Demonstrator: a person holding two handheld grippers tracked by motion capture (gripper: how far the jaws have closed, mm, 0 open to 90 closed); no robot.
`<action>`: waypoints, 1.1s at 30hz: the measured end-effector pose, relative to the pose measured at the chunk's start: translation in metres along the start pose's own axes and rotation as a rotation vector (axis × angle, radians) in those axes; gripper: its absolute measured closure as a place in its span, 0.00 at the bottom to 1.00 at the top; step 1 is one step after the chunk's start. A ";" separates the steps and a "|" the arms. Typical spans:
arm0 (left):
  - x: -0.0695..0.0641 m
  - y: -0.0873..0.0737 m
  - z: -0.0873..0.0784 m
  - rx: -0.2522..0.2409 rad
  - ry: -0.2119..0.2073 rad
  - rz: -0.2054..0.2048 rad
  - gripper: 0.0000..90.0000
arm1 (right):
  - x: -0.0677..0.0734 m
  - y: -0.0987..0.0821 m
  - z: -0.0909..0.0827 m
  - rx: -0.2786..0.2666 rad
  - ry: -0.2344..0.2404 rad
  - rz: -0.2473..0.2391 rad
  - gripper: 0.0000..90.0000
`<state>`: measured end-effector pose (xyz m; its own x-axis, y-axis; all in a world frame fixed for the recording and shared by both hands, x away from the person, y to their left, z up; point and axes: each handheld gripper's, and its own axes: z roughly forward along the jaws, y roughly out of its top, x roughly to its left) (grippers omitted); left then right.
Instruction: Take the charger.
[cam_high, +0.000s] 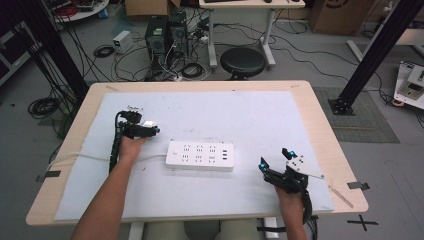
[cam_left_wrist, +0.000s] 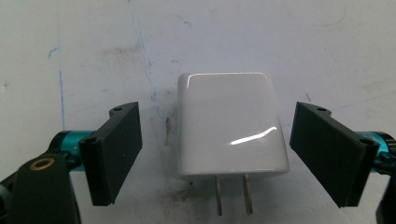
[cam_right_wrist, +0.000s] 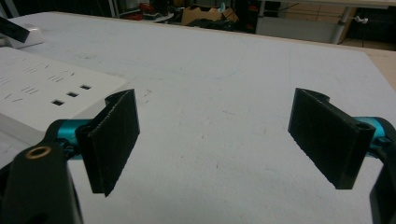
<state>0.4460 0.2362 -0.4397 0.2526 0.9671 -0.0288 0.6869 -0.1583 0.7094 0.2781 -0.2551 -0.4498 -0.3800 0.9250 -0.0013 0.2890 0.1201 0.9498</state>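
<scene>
The left tongs (cam_left_wrist: 219, 154) hang spread around the charger (cam_left_wrist: 231, 126) lying on the table (cam_high: 260, 115), pads apparently not yet touching, so gripping and plugging into the strip (cam_high: 200, 155) remain; the right tongs (cam_right_wrist: 215, 140) rest empty, spread.

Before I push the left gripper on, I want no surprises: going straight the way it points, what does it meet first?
Probably the white charger, lying between the open left gripper pads with gaps both sides; the white mat lies under it.
</scene>
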 end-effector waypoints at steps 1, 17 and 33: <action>0.000 0.000 0.001 0.004 -0.001 -0.002 0.21 | 0.000 0.000 0.000 0.000 -0.001 0.000 0.19; 0.003 -0.002 0.003 0.017 -0.006 -0.012 0.30 | 0.000 0.000 0.000 0.000 -0.001 -0.002 0.19; -0.002 0.001 -0.012 -0.023 -0.050 0.034 0.47 | 0.000 0.000 0.001 0.005 0.006 -0.003 0.19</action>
<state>0.4384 0.2367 -0.4303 0.3095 0.9501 -0.0394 0.6619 -0.1855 0.7263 0.2791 -0.2550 -0.4499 -0.3862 0.9224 -0.0026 0.2919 0.1250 0.9482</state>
